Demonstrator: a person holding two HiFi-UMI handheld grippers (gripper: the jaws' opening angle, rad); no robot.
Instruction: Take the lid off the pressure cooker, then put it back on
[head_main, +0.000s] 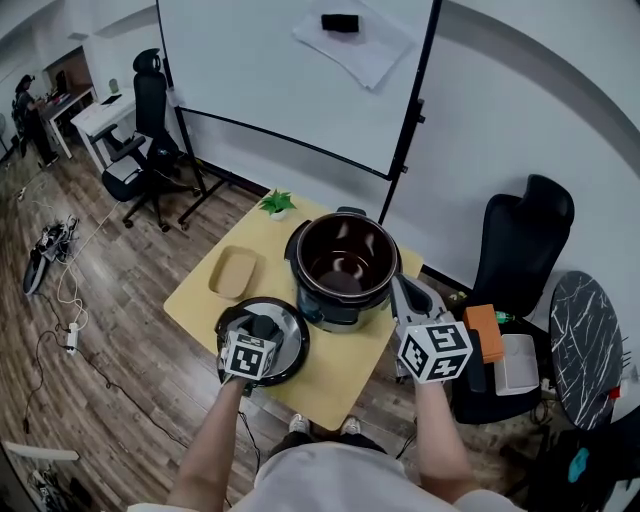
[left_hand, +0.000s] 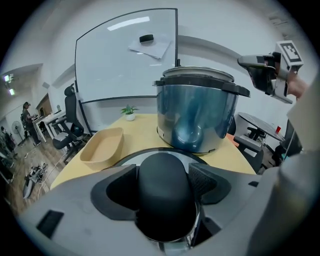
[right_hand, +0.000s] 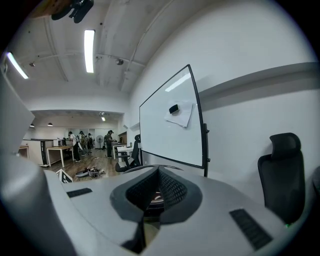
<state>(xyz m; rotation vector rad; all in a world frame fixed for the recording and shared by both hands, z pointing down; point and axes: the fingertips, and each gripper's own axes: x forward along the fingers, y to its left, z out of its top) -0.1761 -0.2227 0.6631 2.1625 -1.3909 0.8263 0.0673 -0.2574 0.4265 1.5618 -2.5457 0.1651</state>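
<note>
Black knob (left_hand: 162, 195) of the lid (head_main: 293, 347) is pinched by the left tool (head_main: 262, 328); lid lies on the bench (head_main: 335, 388) at the open cooker's (head_main: 345, 270) seven o'clock. Pressed together, the right tool (head_main: 400, 290) hangs at its four o'clock.

A steel-sided pressure cooker (head_main: 340, 268) with a black rim stands upright and open on a yellow table (head_main: 330, 385), its dark inner pot showing. Its round silver lid (head_main: 292, 338) lies flat on the table just beside the cooker, to the front left, with its black knob (left_hand: 162, 192) facing up.
</note>
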